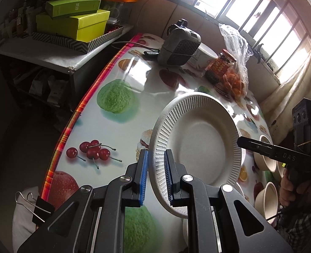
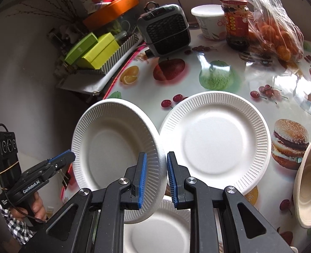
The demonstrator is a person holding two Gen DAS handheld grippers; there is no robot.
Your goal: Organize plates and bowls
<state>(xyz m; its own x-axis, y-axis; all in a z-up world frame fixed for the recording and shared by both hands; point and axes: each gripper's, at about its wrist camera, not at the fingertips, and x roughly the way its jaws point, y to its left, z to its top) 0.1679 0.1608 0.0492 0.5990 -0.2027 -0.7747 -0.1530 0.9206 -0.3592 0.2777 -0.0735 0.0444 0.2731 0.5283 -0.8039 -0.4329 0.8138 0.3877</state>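
A white paper plate (image 1: 197,139) is held up in the air, tilted, above the table (image 1: 121,126). It is pinched on two sides. The left tongs (image 1: 156,177) are closed narrow on the near rim, with the ribbed edge squeezed between the blue pads (image 1: 143,177). The right tongs (image 2: 155,181) are closed tight on the far side of the same rim, as seen in the right wrist view, where the plate (image 2: 113,147) stands between the two tools. Two grips are likely used because a thin paper plate bends and flops when it is held by one edge only.

A second plate (image 2: 215,141) lies flat on the table, just beside the lifted one, near the middle. A third plate (image 2: 155,232) lies below the tongs, by the near edge. It seems the lifted plate is meant to be stacked on one of these.

Some bowls (image 1: 269,191) are grouped near the right edge, kept apart from the plates. A jar (image 2: 236,21), a bag of oranges (image 2: 275,31) and a small fan (image 2: 166,29) are set at the far edge, out of the way.
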